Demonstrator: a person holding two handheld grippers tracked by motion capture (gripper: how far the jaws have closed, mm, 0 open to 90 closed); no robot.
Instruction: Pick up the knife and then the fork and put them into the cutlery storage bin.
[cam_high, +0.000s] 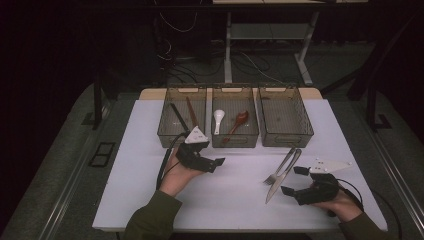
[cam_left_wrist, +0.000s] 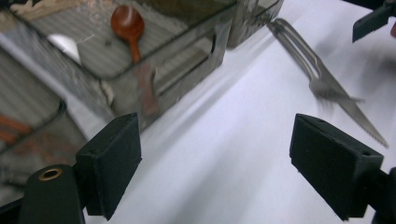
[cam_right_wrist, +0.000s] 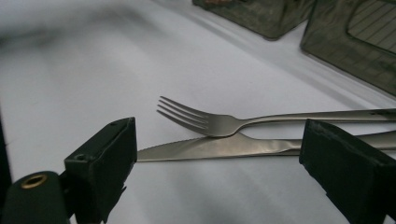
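On the white table (cam_high: 150, 200) lie a metal fork (cam_high: 279, 169) and a metal knife (cam_high: 280, 181), side by side and crossing each other, between the two hands and a little in front of the right bin (cam_high: 284, 120). In the right gripper view the fork (cam_right_wrist: 219, 123) rests with its neck on the blade of the knife (cam_right_wrist: 210, 148), the tines pointing to the left of that view. The right gripper (cam_high: 295, 181) is held low over the table just beside the knife, and its jaws stand wide apart with nothing between the pads; they look along the two pieces of cutlery but do not touch them. The left gripper (cam_high: 218, 163) is in front of the middle bin (cam_high: 235, 142), and its jaws are also released and empty, with only the bare table between them. In the left gripper view the fork (cam_left_wrist: 308, 60) and the knife (cam_left_wrist: 359, 119) are farther off toward the right, well apart from these jaws. In the middle bin lie a white spoon (cam_high: 218, 119) and a brown spoon (cam_high: 239, 121). The left bin (cam_high: 167, 137) holds long dark sticks (cam_high: 185, 114), which I cannot identify clearly. The right bin looks without content as far as I can tell.
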